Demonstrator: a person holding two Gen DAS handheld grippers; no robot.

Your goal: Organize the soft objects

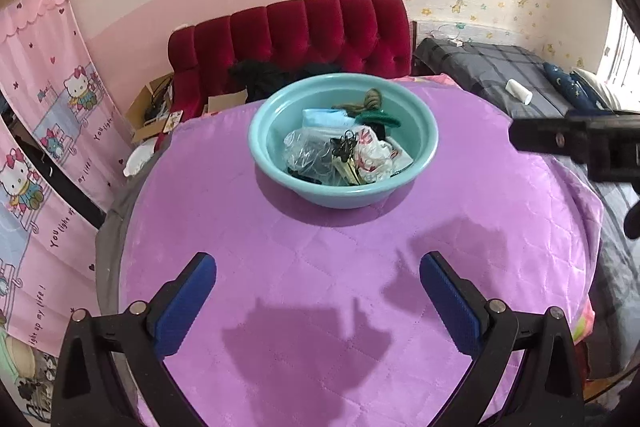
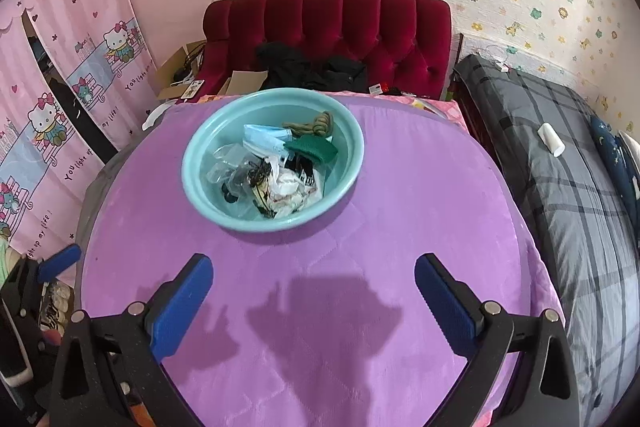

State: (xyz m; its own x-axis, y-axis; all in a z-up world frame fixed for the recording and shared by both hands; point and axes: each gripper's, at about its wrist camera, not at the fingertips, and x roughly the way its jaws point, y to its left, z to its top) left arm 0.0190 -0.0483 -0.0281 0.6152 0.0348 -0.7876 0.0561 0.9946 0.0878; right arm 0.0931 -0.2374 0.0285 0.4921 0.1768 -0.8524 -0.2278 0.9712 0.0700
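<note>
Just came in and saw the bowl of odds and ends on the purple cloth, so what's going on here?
A person holds two handheld grippers over the purple cloth, apparently about to sort soft things. Both the left gripper and the right gripper are open and empty, short of the teal bowl. Everything is in the bowl: a blue face mask, a green cloth piece, olive yarn, clear plastic bags and crumpled white plastic. Nothing is picked up yet.

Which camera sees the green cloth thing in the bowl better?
The right wrist view. There the green cloth lies open to the camera inside the teal bowl, showing its broad top. In the left wrist view the green cloth looks like a thin strip, partly hidden behind the plastic bags.
</note>
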